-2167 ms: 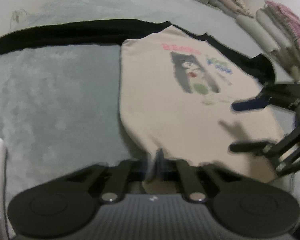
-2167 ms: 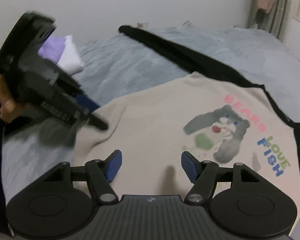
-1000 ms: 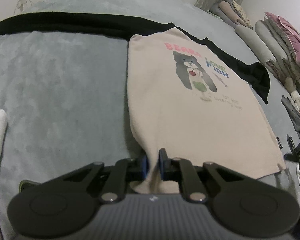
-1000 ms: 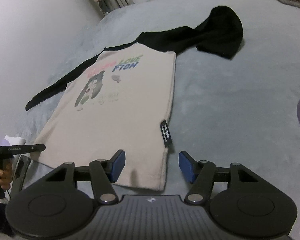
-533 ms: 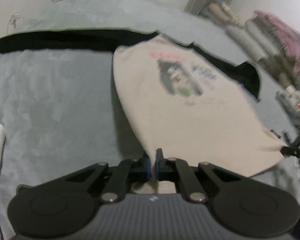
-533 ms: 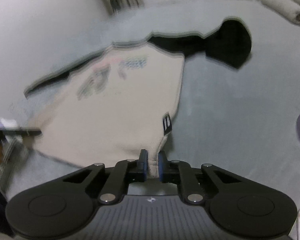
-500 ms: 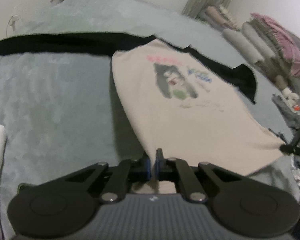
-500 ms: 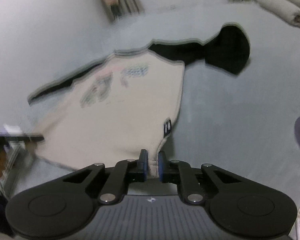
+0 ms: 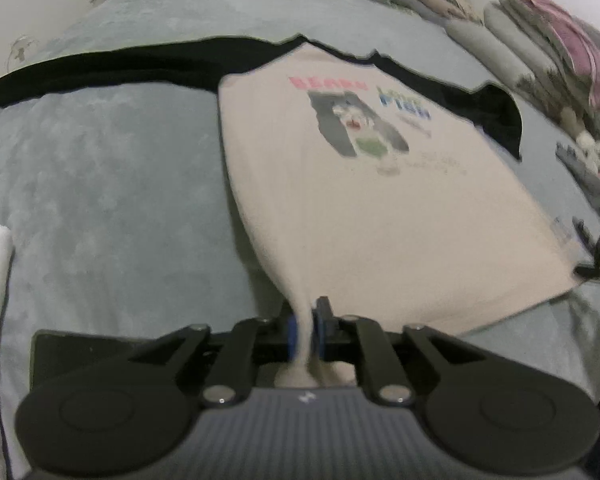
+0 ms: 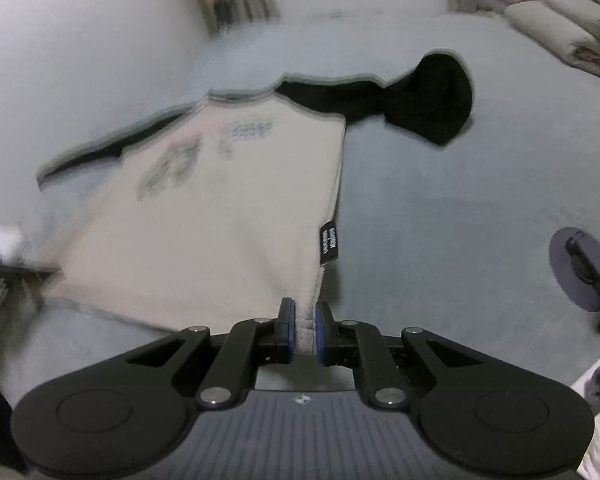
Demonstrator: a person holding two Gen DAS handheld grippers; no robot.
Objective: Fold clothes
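Both grippers pinched on the shirt hem, one at each bottom corner.

Left gripper [image 9: 305, 330] and right gripper [image 10: 304, 330] sit low over the bed [image 9: 100, 184], jaws nearly together with beige fabric bunched between the blue pads [image 10: 289, 330]. Shirt [image 9: 364, 216] lies print-up on the grey plush cover: beige body, black sleeves [image 10: 428, 96], bear graphic, black side tag [image 10: 328, 242]. Hem corners lifted into soft cones.

Shirt [image 9: 372, 208]: beige body, black sleeves, grey bear print, pink-blue-green lettering — black side label [image 10: 328, 242]. Blanket [image 9: 100, 184]: plain grey-blue.
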